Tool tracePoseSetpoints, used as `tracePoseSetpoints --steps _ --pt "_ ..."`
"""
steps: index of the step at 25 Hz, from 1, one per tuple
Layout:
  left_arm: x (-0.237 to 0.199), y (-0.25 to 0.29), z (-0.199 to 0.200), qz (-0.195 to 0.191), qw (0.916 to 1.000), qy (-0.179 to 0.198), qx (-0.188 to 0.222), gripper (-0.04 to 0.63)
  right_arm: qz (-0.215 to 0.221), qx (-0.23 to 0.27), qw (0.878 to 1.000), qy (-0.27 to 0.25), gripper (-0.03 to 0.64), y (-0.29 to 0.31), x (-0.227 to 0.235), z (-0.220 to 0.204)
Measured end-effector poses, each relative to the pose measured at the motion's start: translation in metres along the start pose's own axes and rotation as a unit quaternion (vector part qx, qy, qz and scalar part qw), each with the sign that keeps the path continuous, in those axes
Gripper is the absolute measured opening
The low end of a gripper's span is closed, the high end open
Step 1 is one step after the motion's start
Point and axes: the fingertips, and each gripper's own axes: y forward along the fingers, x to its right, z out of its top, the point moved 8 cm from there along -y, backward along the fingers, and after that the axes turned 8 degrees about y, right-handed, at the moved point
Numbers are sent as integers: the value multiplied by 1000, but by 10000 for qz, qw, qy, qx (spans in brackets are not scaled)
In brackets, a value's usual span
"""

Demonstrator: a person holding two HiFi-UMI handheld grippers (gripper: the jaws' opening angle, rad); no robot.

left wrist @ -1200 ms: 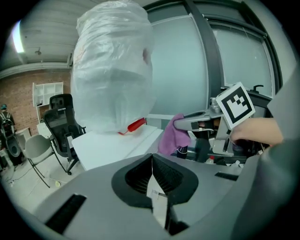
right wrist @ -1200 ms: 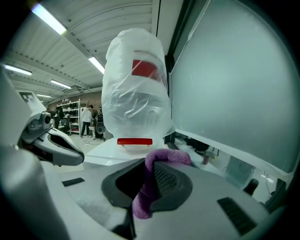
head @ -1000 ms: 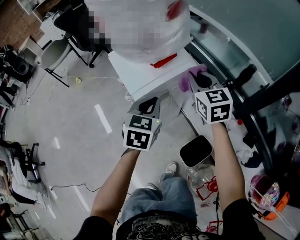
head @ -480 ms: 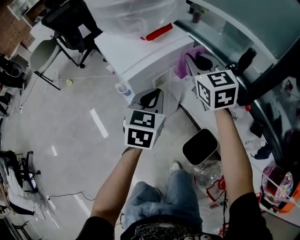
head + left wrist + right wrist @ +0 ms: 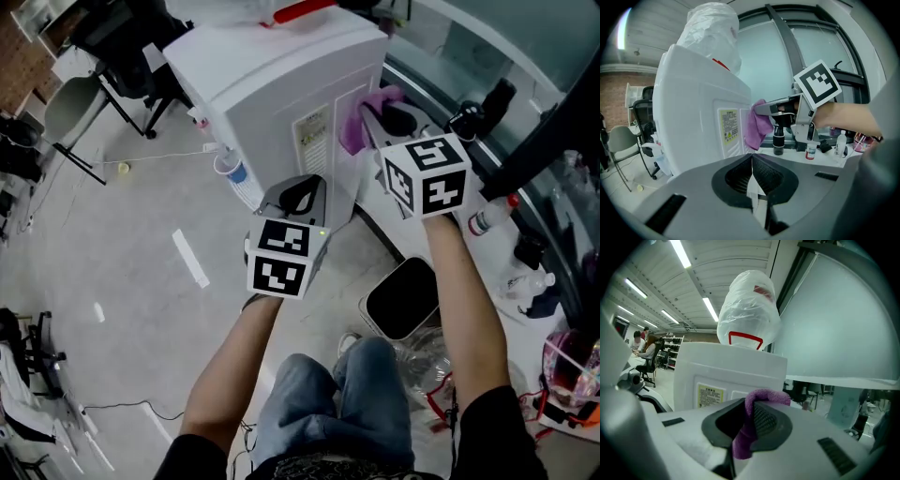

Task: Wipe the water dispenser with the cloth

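The white water dispenser (image 5: 272, 84) fills the upper middle of the head view and stands with its labelled side panel turned toward the person, which puts that face within reach of both arms. On top of it, at the upper middle of the right gripper view, sits the plastic-wrapped water bottle (image 5: 747, 310), well above where the work is happening. The right claw (image 5: 375, 120) is held out at the right-hand edge of that panel, in the upper right of centre of the head view, and its jaws pinch the purple cloth (image 5: 745, 437). The cloth folds up over the jaw tips, so fabric rather than plastic meets the dispenser. In the left gripper view the cloth hangs from the claw right at the panel's edge and appears to touch it, which suits a wiping stroke along that side. The left claw (image 5: 752, 176) hangs lower, near the middle of the head view, with its jaws pressed together on nothing. It points at the dispenser but takes no part in the wiping, and is probably parked clear of the cloth's path. The small yellow-and-white label (image 5: 727, 125) lies on the panel just left of the cloth.
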Motion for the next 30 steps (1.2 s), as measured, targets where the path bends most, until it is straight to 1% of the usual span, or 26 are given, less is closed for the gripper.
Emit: tracePoseSetpoints --steps 6,9,11,16,22,26,30 --pt "10 20 -48 -8 9999 74 147 26 -20 -31 9999 -119 32 9 -6 -59" --pt "13 28 -73 0 9998 91 193 26 -49 -50 9999 -83 32 13 -7 -89" --pt "13 32 -89 15 9997 108 197 26 -56 -78 9999 -81 32 18 -9 -109" --pt "17 41 -121 50 9997 170 158 26 -45 -224 9993 -288 32 29 -10 -159" --pt "17 47 -147 105 9995 244 163 26 -108 -285 9995 -85 32 40 -9 -214" --pt "16 52 -159 138 9994 190 261 26 -173 -366 9992 61 32 46 -4 -248" --pt "15 61 -172 144 9994 253 193 26 -191 -490 9983 247 32 54 -1 -281"
